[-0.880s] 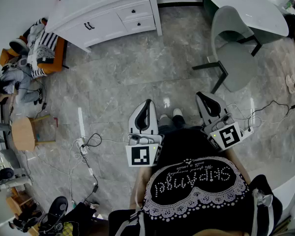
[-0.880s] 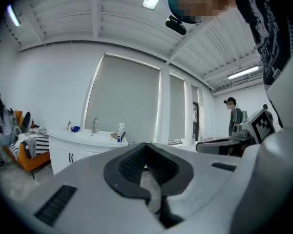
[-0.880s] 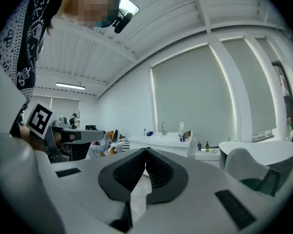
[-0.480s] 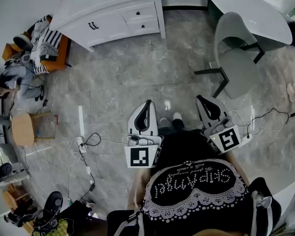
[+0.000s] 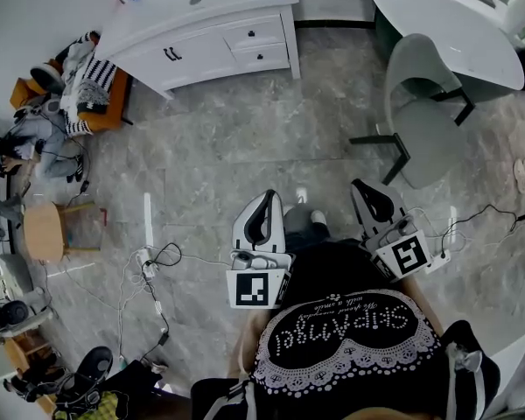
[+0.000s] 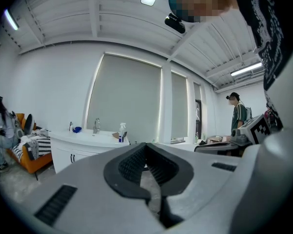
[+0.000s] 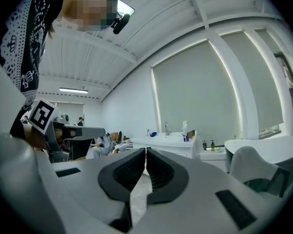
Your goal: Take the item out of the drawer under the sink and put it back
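Note:
The white sink cabinet (image 5: 201,24) stands far ahead across the floor, its two small drawers (image 5: 255,44) pushed in, so the item is hidden. It also shows small in the distance as the cabinet (image 6: 83,147) in the left gripper view and the cabinet (image 7: 168,143) in the right gripper view, with faucet and bottles on top. My left gripper (image 5: 268,195) and right gripper (image 5: 360,185) are held low in front of the person's body, both pointing towards the cabinet. The left gripper (image 6: 146,145) is shut and empty. The right gripper (image 7: 145,150) is shut and empty too.
A grey-green chair (image 5: 420,103) and a round white table (image 5: 446,24) stand ahead on the right. Cables (image 5: 157,265) and a power strip lie on the floor to the left. An orange seat with clothes (image 5: 83,86), a seated person (image 5: 31,143) and a small wooden stool (image 5: 39,234) line the left side.
The cabinet, chair and table have slid down the head view, coming nearer. Both grippers keep their place before the body and stay shut.

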The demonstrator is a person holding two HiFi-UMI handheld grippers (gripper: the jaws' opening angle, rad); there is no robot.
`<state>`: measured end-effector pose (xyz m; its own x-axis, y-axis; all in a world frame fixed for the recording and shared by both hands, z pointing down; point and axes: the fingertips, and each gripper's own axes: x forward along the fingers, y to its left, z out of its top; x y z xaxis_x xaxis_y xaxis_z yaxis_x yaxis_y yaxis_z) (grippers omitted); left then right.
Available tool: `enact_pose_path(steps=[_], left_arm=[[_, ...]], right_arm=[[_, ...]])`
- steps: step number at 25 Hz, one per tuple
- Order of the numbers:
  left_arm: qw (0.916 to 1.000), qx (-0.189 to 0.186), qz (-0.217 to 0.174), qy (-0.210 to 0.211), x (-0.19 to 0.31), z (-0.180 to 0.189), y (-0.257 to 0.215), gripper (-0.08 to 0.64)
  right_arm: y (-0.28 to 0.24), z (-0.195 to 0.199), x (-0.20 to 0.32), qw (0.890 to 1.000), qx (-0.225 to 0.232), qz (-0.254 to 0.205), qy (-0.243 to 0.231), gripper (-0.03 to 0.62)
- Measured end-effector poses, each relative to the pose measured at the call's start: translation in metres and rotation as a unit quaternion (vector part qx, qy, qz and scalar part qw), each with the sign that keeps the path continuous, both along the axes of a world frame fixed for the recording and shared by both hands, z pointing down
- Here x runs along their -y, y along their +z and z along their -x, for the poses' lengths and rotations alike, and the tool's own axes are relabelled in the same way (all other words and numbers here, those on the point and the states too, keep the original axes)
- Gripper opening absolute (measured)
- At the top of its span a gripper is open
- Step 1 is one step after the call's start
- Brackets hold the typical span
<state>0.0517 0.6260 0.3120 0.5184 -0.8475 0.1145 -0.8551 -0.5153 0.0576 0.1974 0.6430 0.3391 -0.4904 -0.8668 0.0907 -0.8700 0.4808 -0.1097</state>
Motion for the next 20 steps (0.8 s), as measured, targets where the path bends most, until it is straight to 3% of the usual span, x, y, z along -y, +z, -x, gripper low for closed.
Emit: enact_pose_path(steps=[3,8,15,20], left_arm=[[0.9999,-0.007,0.009,0.001,0.003,0.002,0.000,0.005],[0.9998,-0.011,0.015,0.008,0.020,0.013,0.007,0.005],[0.9986,-0.049,0.021,-0.005,0.068,0.043,-0.003,0.005],[0.9996,-0.022,0.014,0.002,0.106,0.075,-0.008,0.005]], right_arm=[[-0.002,0.004,0.006,1.000,0.009,0.003,-0.001,0.020],[0.005,0.019,0.022,1.000,-0.012,0.004,-0.012,0.020],[-0.011,0.057,0.069,0.999,-0.037,-0.015,0.001,0.020],[-0.019,0.088,0.099,0.998,-0.050,-0.022,-0.006,0.020]])
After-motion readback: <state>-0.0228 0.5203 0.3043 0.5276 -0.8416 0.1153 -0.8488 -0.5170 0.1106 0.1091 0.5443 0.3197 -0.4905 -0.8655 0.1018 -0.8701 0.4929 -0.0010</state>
